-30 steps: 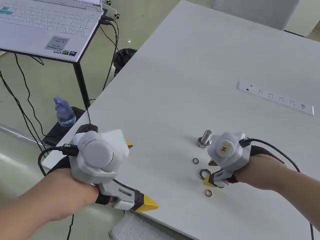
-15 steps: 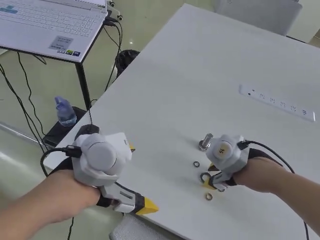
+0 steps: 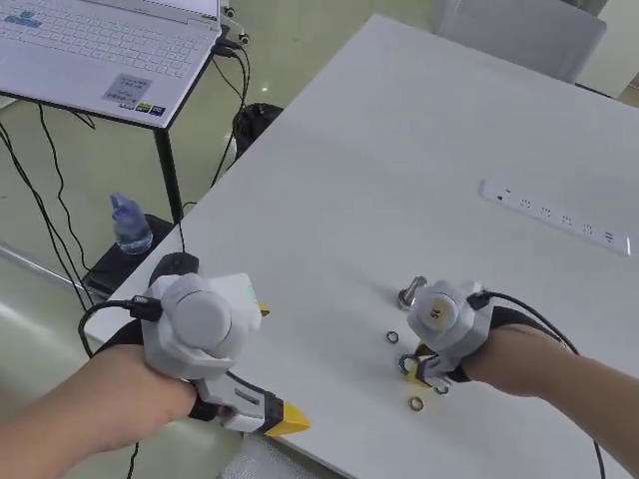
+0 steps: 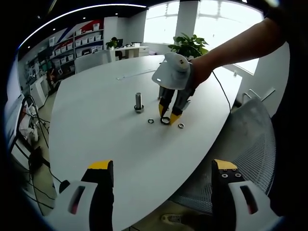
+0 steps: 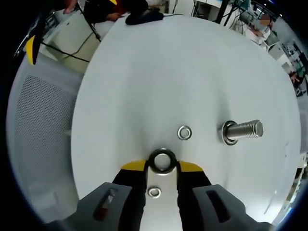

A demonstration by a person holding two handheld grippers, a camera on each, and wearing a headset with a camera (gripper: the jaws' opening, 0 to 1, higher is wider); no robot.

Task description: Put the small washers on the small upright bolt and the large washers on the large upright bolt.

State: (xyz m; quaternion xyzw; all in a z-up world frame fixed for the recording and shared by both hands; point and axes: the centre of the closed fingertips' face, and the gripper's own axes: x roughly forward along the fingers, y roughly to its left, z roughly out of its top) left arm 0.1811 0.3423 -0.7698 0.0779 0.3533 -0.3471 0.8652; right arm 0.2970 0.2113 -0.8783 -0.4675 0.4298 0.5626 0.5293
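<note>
One steel bolt (image 3: 410, 292) (image 5: 240, 130) (image 4: 138, 103) stands upright on the white table (image 3: 399, 170). My right gripper (image 3: 414, 367) (image 5: 162, 169) is just near of it, shut on a large washer (image 5: 162, 160) (image 4: 165, 120) at table level. One small washer (image 3: 392, 337) (image 5: 184, 132) lies between the gripper and the bolt. Another small washer (image 3: 416, 403) (image 5: 154, 192) lies under the right gripper's jaws. My left gripper (image 3: 273, 365) (image 4: 162, 173) hangs open at the table's near left edge, with nothing between its jaws.
A white power strip (image 3: 564, 215) lies at the far right of the table. Off the table's left edge stands a laptop (image 3: 100, 50) on a stand, with a water bottle (image 3: 128, 222) on the floor. A mesh chair (image 4: 240, 139) is at the near edge.
The head camera has drifted. My right gripper has leaned slightly toward the bolt, its jaws staying at the large washer. The left gripper has hardly moved.
</note>
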